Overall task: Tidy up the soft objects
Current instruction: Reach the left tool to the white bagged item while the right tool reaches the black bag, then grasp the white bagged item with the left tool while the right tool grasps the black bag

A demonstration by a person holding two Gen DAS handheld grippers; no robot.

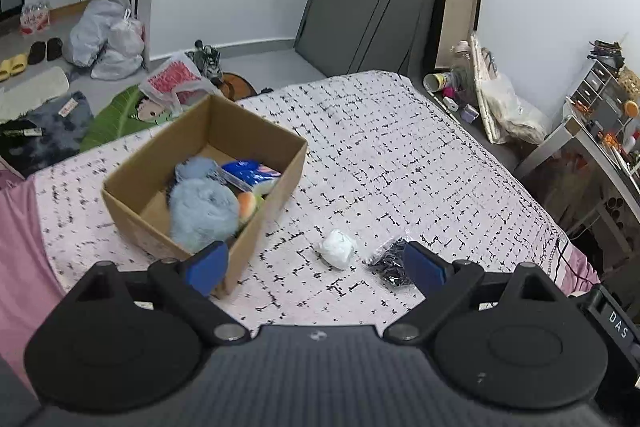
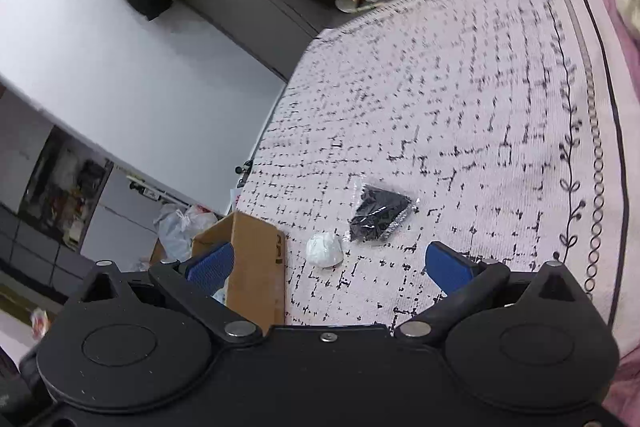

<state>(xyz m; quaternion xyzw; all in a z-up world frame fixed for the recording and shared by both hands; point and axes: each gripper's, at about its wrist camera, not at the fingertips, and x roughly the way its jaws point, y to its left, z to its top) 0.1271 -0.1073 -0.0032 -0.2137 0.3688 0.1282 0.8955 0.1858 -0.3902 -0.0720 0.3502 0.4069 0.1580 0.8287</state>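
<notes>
so, left gripper: the left gripper [image 1: 316, 265] hovers above the near edge of the bed, its blue pads spread wide with nothing between them
right gripper: the right gripper [image 2: 328, 263] is likewise spread apart and empty, tilted over the same stretch of bedspread
bedspread: the pink-white bedspread [image 1: 400, 147] with black dashes carries everything
cardboard box: the open cardboard box [image 1: 136, 163] sits on the bedspread to the left, its near corner just behind the left gripper's left pad
inside the box: a fluffy blue plush [image 1: 202, 207] fills the near side, with an orange-and-green soft toy [image 1: 250, 205] beside it and a blue packet [image 1: 250, 173] behind
white bundle: the white bundle [image 1: 338, 248] lies on the bedspread right of the box, apart from it
black packet: the clear-wrapped black packet [image 2: 378, 213] lies just beside the white bundle, on its right
floor: plastic bags [image 1: 108, 35] and slippers [image 1: 14, 65] lie on the floor beyond the bed
</notes>
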